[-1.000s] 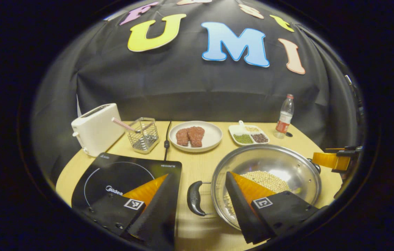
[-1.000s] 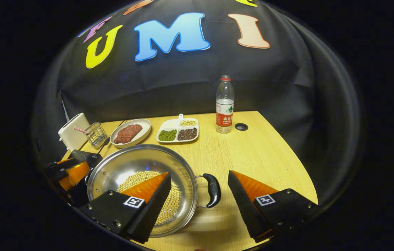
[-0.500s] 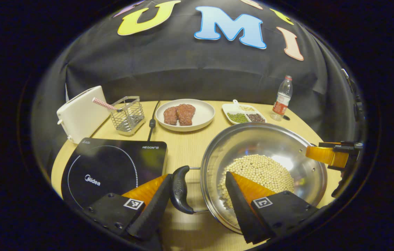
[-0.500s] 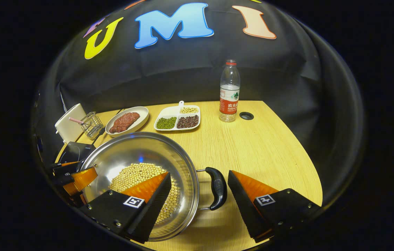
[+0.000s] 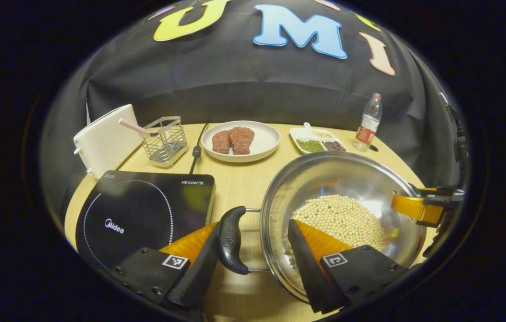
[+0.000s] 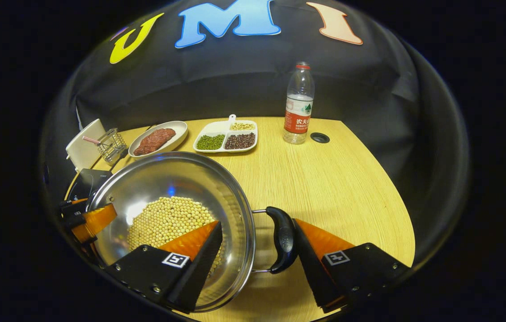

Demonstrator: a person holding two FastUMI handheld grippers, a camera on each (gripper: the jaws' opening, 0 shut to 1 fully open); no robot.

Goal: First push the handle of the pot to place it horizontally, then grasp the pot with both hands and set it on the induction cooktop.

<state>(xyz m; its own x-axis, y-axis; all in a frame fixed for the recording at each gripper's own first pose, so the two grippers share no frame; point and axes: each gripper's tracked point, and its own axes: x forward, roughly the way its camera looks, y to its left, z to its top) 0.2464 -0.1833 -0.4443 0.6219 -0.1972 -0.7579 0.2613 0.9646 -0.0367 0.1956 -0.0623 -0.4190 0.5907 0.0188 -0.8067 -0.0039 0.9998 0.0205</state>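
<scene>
Pot (image 5: 338, 179) with beans (image 5: 340, 219) sits on the table (image 6: 324, 179), just right of the cooktop (image 5: 141, 210), not on it. Left gripper (image 5: 253, 250) jaws spread wide, straddling the pot's left handle (image 5: 229, 239) and rim; outer finger touches the handle. Right gripper (image 6: 257, 250) likewise spread over the right handle (image 6: 283, 239), outer finger touching it. Neither clamps.
</scene>
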